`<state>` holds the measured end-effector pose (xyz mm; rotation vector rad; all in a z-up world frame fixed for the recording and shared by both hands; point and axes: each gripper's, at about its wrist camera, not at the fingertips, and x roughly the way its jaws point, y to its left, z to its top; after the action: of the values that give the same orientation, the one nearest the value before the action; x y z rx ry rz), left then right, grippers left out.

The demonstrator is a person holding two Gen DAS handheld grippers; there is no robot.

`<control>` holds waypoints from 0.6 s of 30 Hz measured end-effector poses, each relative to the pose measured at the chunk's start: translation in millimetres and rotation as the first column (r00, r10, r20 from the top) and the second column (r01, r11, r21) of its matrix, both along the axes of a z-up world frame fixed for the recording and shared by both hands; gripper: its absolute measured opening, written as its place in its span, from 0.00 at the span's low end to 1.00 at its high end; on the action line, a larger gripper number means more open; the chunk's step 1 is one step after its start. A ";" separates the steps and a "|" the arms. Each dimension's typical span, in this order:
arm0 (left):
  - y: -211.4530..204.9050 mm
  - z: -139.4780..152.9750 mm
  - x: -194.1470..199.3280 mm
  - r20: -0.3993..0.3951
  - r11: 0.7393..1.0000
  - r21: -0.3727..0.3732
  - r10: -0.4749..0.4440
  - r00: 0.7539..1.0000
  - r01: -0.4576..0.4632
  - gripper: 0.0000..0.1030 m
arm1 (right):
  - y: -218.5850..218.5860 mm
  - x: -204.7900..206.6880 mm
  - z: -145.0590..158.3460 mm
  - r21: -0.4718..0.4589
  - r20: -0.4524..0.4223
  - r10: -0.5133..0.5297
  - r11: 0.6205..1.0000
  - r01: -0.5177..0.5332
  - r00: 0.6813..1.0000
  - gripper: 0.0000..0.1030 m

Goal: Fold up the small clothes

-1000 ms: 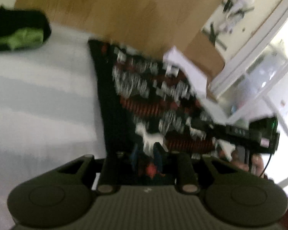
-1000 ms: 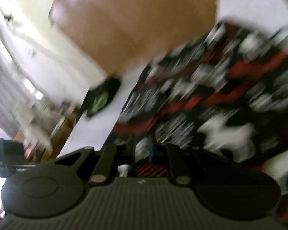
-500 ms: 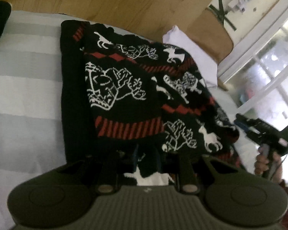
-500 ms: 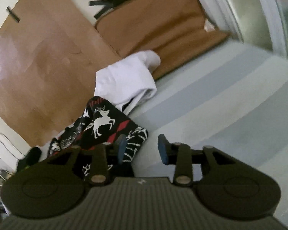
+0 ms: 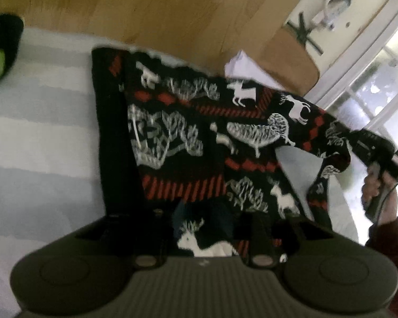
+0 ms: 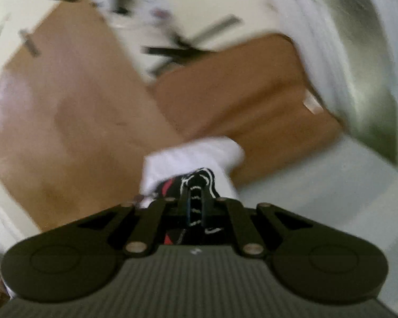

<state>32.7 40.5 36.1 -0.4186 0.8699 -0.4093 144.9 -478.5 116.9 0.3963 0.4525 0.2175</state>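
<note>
Between both claws, unlabelled reindeer sweater (image 5: 188,137)

Dark ribbed gripper bodies (image 5: 204,286), maroon sleeve (image 5: 392,241).

Your patterned sweater (image 5: 188,137) lies spread on the bed (image 5: 39,145), reaching its far edge. At the far left edge sits a folded garment (image 5: 0,53). Behind the sweater's far right side lies a white garment (image 5: 245,66), against the headboard (image 5: 151,10). Your left gripper (image 5: 203,220) sits at the sweater's near edge; your right gripper (image 6: 195,201) lifts its right corner off the bed.
</note>
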 end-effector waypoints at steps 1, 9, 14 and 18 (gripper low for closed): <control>4.4 3.1 -0.7 0.016 1.000 -0.011 0.006 1.000 -0.006 0.34 | 20.6 -0.7 12.4 -0.037 0.008 0.067 0.997 -0.067 0.998 0.10; 40.4 16.8 -1.1 0.073 0.990 -0.123 0.080 0.994 -0.071 0.46 | 204.9 -11.7 7.1 -0.083 -0.075 0.517 0.849 -0.522 0.853 0.10; 46.6 10.6 -1.8 0.058 0.984 -0.160 0.092 0.994 -0.082 0.55 | 277.5 0.5 -56.3 -0.119 -0.223 0.607 0.759 -0.640 0.762 0.16; 45.5 8.5 3.7 0.051 0.985 -0.156 0.077 0.996 -0.068 0.60 | 223.4 -9.4 -46.5 -0.029 -0.176 0.582 0.803 -0.595 0.794 0.25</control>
<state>36.4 86.0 44.6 -0.5769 0.7682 -0.4203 135.5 -255.1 70.4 0.1770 0.7375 0.7812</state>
